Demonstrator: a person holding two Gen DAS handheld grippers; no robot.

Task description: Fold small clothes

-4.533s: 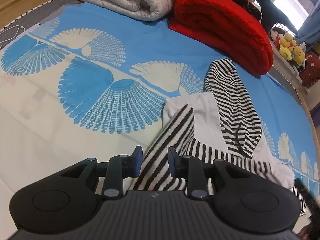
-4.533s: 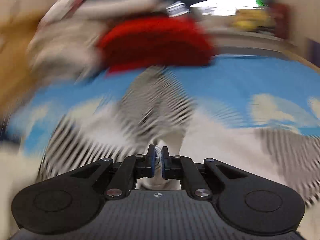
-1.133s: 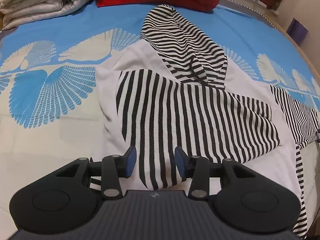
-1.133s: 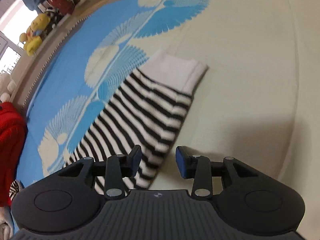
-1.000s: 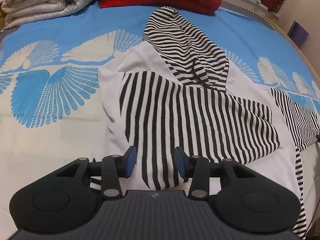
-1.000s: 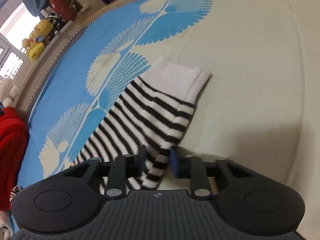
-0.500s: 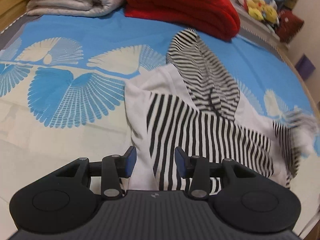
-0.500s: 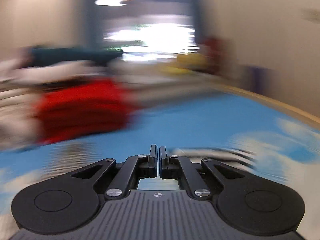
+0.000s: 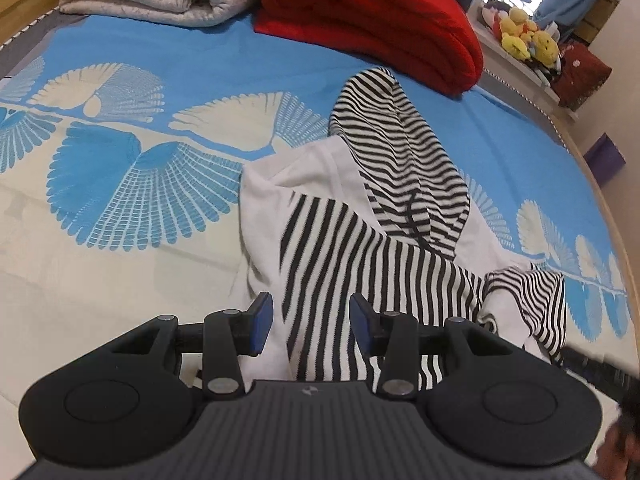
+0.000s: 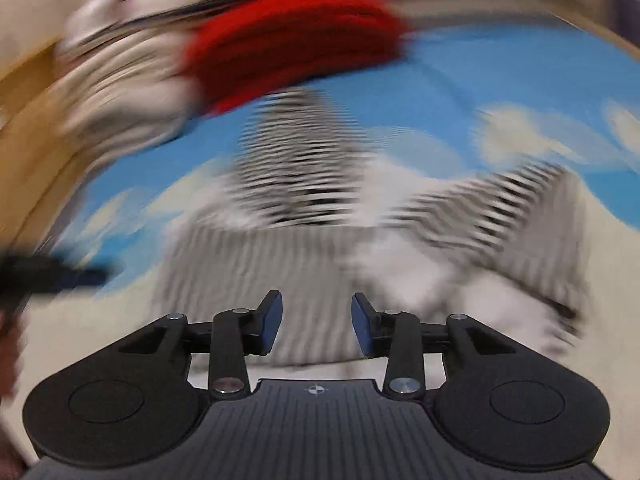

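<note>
Between my left gripper's (image 9: 307, 326) spread jaws nothing is pinched; my right gripper (image 10: 316, 324) is opening, empty. Beyond them the striped hoodie (image 9: 360, 248) lies on the bed sheet (image 9: 120, 264), sleeves folded in, body and hood still unfolded.

1. The striped hoodie (image 9: 360, 264) is knitted cloth, matt, with fine ribs.
2. The bed sheet (image 9: 120, 184) is smooth, matt printed cloth.
3. The red blanket (image 9: 372, 16) looks soft and fleecy.
4. The left gripper (image 9: 307, 322) is matt black plastic with ribbed casing and shiny metal screws.
</note>
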